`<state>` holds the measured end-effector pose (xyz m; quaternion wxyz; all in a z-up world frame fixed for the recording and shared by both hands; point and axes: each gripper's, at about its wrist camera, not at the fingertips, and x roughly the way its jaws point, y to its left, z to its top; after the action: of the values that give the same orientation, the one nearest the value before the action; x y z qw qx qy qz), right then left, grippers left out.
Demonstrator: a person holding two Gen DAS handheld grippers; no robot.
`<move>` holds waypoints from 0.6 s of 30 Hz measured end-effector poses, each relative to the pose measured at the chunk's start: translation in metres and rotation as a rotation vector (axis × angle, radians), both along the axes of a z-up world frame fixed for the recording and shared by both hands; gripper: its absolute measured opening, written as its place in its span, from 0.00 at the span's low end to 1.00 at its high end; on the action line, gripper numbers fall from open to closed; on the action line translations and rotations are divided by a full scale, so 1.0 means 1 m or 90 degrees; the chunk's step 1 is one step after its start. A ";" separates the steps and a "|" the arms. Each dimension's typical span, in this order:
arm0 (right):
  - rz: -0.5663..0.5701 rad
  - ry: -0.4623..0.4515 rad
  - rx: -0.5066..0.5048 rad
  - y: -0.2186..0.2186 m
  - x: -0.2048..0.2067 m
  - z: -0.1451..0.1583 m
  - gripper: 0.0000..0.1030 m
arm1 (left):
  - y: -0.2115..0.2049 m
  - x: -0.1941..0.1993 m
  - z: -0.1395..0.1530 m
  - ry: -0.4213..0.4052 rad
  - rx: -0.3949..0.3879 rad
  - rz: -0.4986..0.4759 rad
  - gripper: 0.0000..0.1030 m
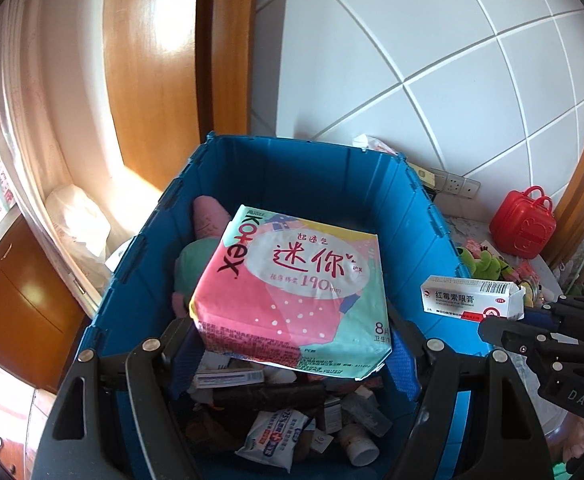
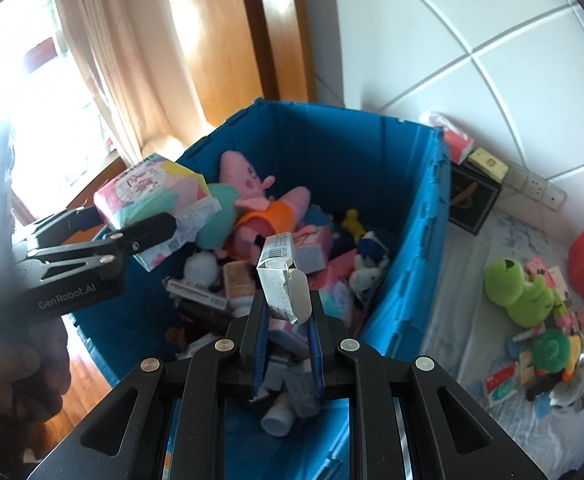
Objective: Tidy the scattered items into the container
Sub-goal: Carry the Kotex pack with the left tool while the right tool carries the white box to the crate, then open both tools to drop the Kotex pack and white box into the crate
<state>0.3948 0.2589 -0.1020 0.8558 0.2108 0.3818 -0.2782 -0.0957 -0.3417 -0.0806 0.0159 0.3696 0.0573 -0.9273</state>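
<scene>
In the left wrist view, the left gripper (image 1: 292, 344) pinched a pad pack (image 1: 292, 292), a soft pink, mint and white packet with red lettering, gripped at its near corners and held over the crate (image 1: 140, 280). The crate was blue, with ribbed walls, and already held small boxes, sachets and bottles (a jumble at the bottom). To the right, the right gripper (image 1: 491, 326) held a white ointment box (image 1: 469, 298) beyond the crate's right wall. Farther right, a red case (image 1: 523, 224) and a green plush (image 1: 485, 266) lay on the table.

In the right wrist view, the right gripper (image 2: 288, 312) was pressed together on the ointment box (image 2: 284, 276), which stood upright with its end flap open, above the crate's (image 2: 423, 216) near edge. At the left, the left gripper (image 2: 124, 224) carried the pad pack (image 2: 152, 190) above the crate's left wall. Inside lay a pink plush (image 2: 252, 192) among other toys. On the table (image 2: 467, 280) to the right, the green plush (image 2: 519, 292) and small packets stayed outside, well apart from the crate.
</scene>
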 end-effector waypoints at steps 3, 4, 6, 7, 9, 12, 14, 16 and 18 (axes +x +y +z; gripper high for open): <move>0.012 0.004 0.002 0.004 0.006 -0.002 0.17 | -0.009 0.003 -0.001 -0.002 0.000 0.011 0.75; 0.014 0.004 0.003 0.004 0.008 -0.003 0.17 | -0.011 0.004 -0.002 -0.003 -0.001 0.015 0.75; 0.020 0.004 0.006 0.006 0.012 -0.004 0.17 | -0.015 0.005 -0.002 -0.004 -0.004 0.022 0.75; 0.022 0.004 0.008 0.006 0.014 -0.005 0.17 | -0.017 0.006 -0.003 -0.005 -0.006 0.024 0.75; 0.027 0.006 0.012 0.006 0.016 -0.007 0.17 | -0.020 0.007 -0.005 -0.009 -0.007 0.028 0.75; 0.033 0.007 0.017 0.007 0.020 -0.010 0.17 | -0.022 0.008 -0.004 -0.011 -0.008 0.033 0.75; 0.036 0.006 0.020 0.008 0.021 -0.010 0.17 | -0.023 0.008 -0.004 -0.011 -0.008 0.035 0.75; 0.042 0.002 0.024 0.009 0.022 -0.010 0.18 | -0.027 0.010 -0.003 -0.007 -0.001 0.042 0.75; 0.052 -0.003 0.030 0.010 0.023 -0.010 0.19 | -0.033 0.012 -0.001 0.000 0.018 0.060 0.77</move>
<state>0.4182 0.2689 -0.1118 0.8623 0.2161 0.3943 -0.2331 -0.0842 -0.3747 -0.0818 0.0540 0.3670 0.0878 -0.9245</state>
